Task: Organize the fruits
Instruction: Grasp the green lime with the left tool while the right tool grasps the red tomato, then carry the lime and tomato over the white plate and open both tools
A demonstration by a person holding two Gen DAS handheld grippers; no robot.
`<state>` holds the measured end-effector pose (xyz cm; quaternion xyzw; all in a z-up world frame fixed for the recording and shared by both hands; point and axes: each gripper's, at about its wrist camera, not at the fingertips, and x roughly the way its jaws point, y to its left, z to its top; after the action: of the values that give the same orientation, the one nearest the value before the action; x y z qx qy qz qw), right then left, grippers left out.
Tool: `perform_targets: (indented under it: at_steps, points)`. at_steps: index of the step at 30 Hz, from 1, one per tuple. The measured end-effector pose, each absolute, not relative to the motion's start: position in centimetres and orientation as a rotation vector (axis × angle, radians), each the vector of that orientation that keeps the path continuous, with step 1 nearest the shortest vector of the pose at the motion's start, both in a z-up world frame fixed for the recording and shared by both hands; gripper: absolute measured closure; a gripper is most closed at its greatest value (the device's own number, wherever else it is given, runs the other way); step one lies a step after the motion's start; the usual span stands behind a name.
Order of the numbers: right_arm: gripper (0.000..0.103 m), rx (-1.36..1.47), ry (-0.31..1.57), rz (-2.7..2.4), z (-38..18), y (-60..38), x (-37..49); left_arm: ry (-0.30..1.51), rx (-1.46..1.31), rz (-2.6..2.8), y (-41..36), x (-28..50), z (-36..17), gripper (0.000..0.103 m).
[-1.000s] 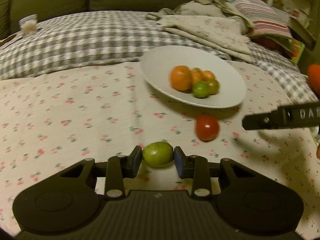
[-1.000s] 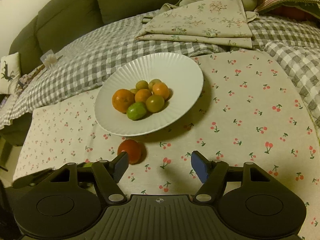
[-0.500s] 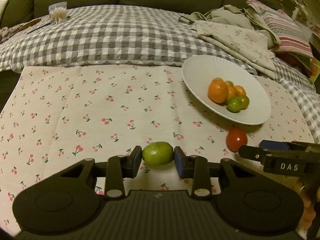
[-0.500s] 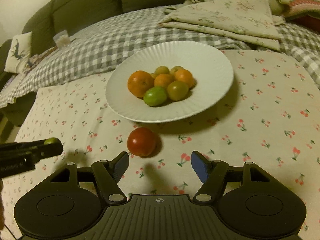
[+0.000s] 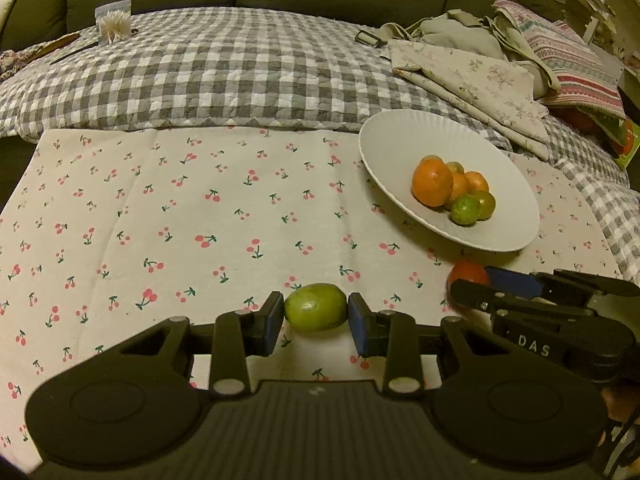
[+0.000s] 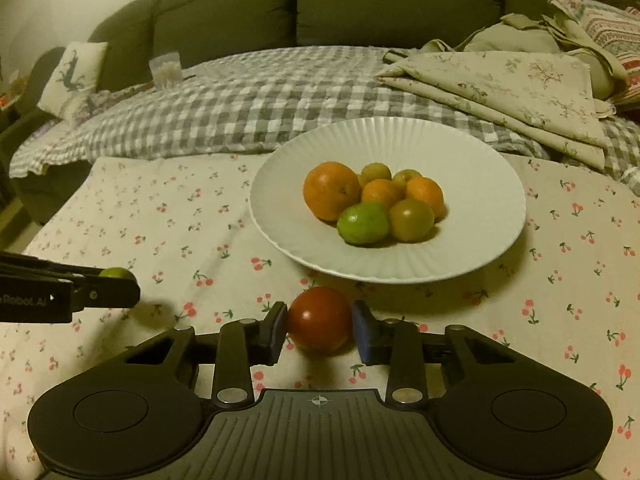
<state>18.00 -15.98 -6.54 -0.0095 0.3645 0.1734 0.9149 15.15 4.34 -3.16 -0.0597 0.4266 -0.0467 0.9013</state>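
My left gripper (image 5: 316,309) is shut on a small green fruit (image 5: 315,306) and holds it just above the cherry-print cloth (image 5: 180,208). My right gripper (image 6: 320,322) has its jaws closing, and both blue pads touch the sides of a red tomato (image 6: 319,316) lying on the cloth just in front of the white plate (image 6: 460,152). The plate holds several fruits: a large orange (image 6: 331,190), smaller oranges and green ones (image 6: 363,224). In the right wrist view the left gripper (image 6: 120,280) with its green fruit (image 6: 114,272) shows at the left edge.
A grey checked quilt (image 6: 240,100) lies behind the cloth, with a folded floral cloth (image 6: 500,88) at the back right. A toothpick holder (image 5: 114,20) and a small cushion (image 6: 74,70) sit at the far left by the green sofa back (image 6: 360,4).
My right gripper has come down and forward around the red tomato, and its jaws have drawn in from wide open onto it. The left gripper still holds the green fruit.
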Motion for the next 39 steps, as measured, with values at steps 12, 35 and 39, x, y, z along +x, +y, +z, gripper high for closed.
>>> perform_targets:
  at_steps: [12, 35, 39]
  points:
    - [0.070, -0.017, 0.783, 0.351, -6.2, -15.5, 17.6, 0.878, -0.117, -0.110, 4.1, 15.3, -3.2, 0.069]
    - [0.070, 0.023, 0.781, 0.425, -2.7, -15.0, 15.1, 0.841, -0.129, -0.156, 3.4, 14.4, -1.6, 0.070]
    - [0.070, 0.035, 0.769, 0.431, -1.8, -15.5, 14.5, 0.816, -0.124, -0.177, 2.9, 13.9, -1.0, 0.070]
